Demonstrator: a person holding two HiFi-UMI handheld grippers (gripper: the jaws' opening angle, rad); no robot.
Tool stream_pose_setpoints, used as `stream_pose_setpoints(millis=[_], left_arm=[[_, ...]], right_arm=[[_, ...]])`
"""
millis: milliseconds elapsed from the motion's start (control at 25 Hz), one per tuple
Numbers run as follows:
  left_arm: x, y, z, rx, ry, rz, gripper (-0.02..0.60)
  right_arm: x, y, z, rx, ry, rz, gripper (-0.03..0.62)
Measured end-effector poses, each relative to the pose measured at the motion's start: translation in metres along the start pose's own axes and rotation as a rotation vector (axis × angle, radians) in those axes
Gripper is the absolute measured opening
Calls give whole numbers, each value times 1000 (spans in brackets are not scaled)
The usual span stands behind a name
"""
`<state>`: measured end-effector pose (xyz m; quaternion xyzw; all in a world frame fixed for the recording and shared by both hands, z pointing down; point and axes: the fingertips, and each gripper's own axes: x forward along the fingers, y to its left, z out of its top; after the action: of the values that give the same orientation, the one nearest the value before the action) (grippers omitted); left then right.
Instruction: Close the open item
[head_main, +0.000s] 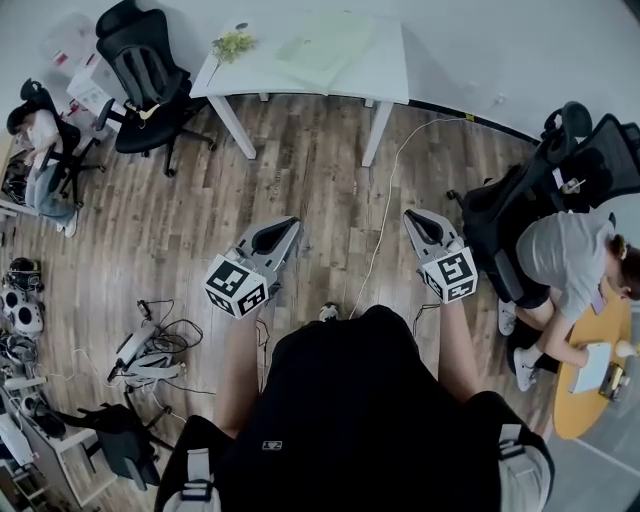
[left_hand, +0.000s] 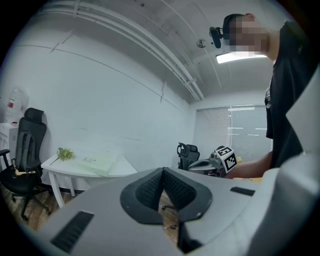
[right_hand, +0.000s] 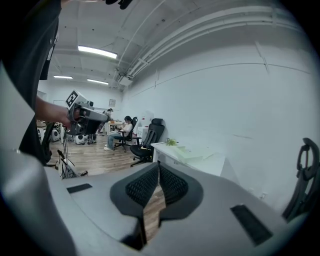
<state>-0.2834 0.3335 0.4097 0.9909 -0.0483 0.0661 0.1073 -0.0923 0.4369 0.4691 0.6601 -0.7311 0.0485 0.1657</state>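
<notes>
A pale green flat item lies on the white table at the far wall, beside a small plant; I cannot tell whether it is open. My left gripper and right gripper are held in front of me over the wood floor, far short of the table. Both are shut with nothing between the jaws. In the left gripper view the pads meet, with the green item beyond. In the right gripper view the pads touch, and the green item lies ahead.
A black office chair stands left of the table. A white cable runs across the floor between the grippers. At the right a seated person works at a round wooden table. Cables and gear lie at the left.
</notes>
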Motion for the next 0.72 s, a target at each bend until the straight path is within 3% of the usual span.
stream_pose_setpoints(millis=[440,720], left_arm=[[10,31,-1,-15,27,40,5],[52,47,12,-14,12,84,5]], right_arm=[[24,-28,-19,32,43,6,6],[52,-71,-19,2,42,66,6]])
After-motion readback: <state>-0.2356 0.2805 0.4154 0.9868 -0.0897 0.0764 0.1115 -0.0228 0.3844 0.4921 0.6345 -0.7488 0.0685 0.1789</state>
